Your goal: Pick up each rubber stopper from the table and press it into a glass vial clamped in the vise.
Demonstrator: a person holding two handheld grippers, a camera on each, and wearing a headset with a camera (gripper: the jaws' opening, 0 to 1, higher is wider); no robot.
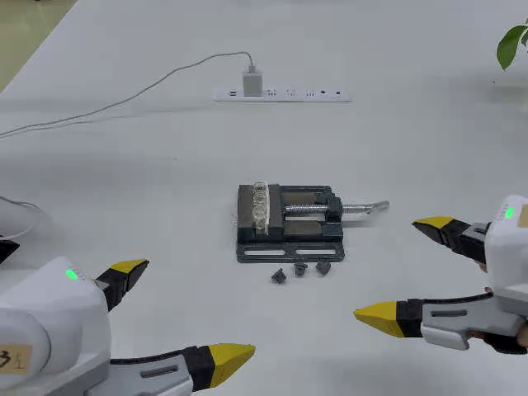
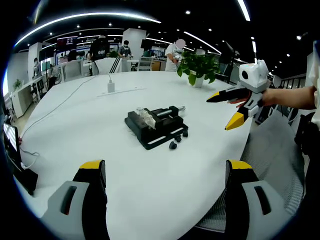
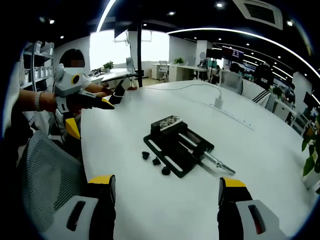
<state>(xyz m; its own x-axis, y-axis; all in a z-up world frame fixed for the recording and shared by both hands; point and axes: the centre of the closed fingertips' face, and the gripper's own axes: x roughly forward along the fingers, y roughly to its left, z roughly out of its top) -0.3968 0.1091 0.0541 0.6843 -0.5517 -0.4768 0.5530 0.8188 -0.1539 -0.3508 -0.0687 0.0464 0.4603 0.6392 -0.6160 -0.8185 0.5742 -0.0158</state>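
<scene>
— Rubber stoppers (image 1: 300, 268): where do they lie?

— I'll get there, biggest first. The white counter (image 1: 165, 181) carries everything. Over its near side hover the two tools. The left hand-held gripper (image 1: 186, 312) is at the lower left of the head view, jaws spread wide with nothing between them. The right hand-held gripper (image 1: 400, 268) is at the right, equally released and empty. Both are well apart from the work.

— And farther back?

— A white power strip (image 1: 280, 94) with a charger (image 1: 252, 82) plugged in, its cable running off to the left.

— The vise?

— The black vise (image 1: 289, 250) sits mid-counter, its screw handle pointing right in the head view. The glass vials (image 1: 261, 206) stand upright in its jaws, clamped near the left end. There are probably three, though the clear glass blurs together.

— So, the stoppers.

— Three dark ones lie in a loose row on the counter, just beside the vise's near edge.
</scene>
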